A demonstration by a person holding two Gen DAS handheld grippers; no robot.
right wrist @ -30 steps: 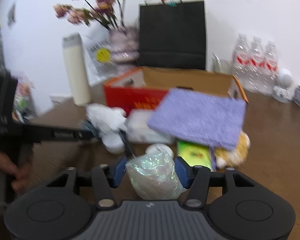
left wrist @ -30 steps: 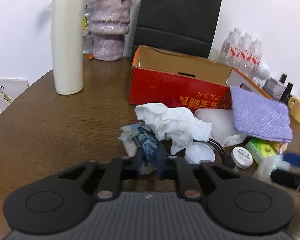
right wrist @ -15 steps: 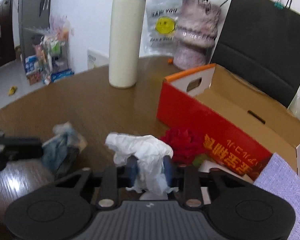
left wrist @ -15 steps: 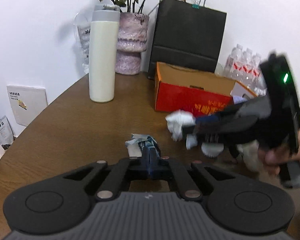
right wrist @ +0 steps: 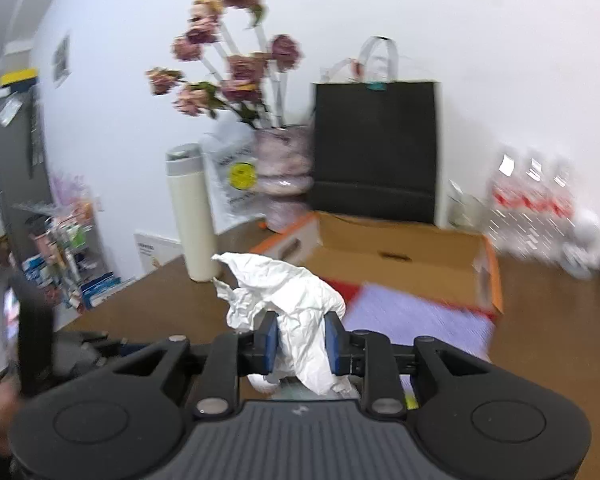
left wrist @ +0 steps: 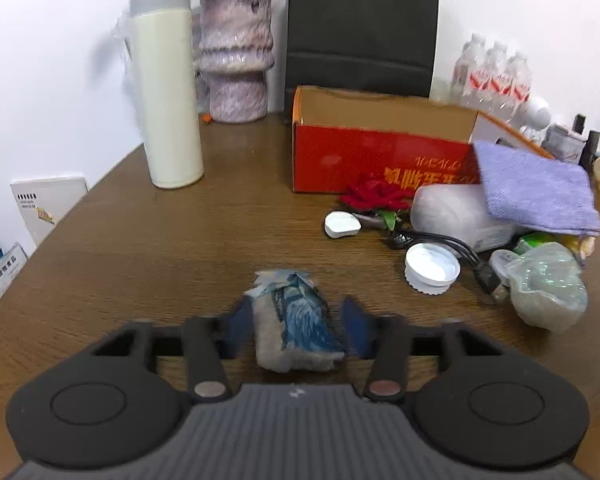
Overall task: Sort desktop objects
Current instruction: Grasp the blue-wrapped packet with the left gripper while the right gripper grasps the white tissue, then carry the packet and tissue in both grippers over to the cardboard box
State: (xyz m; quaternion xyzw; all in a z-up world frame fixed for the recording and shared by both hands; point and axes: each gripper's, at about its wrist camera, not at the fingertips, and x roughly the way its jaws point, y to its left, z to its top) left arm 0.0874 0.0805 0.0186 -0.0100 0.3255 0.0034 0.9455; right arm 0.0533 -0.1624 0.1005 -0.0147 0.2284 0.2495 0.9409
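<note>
My left gripper point(left wrist: 294, 330) is open, its blue pads either side of a crumpled blue-and-white wrapper point(left wrist: 296, 326) that lies on the brown desk point(left wrist: 140, 264). My right gripper point(right wrist: 300, 340) is shut on a crumpled white tissue point(right wrist: 288, 300) and holds it above the desk. An open red and orange cardboard box point(left wrist: 380, 140) stands behind; it also shows in the right wrist view point(right wrist: 400, 252). A purple cloth point(left wrist: 536, 186) lies at the right, also in the right wrist view point(right wrist: 416, 316).
A red artificial flower point(left wrist: 374, 196), white lids point(left wrist: 432, 268), a black cable point(left wrist: 452, 246), a clear plastic bag point(left wrist: 548, 284) and a white pouch point(left wrist: 456, 212) lie at the right. A cream flask point(left wrist: 166, 92), vase point(left wrist: 236, 60), black bag point(left wrist: 362, 28) and water bottles point(left wrist: 496, 76) stand behind.
My left gripper has opened and the wrapper now lies loose between its pads. My right gripper has lifted the white tissue up off the pile, uncovering the red flower.
</note>
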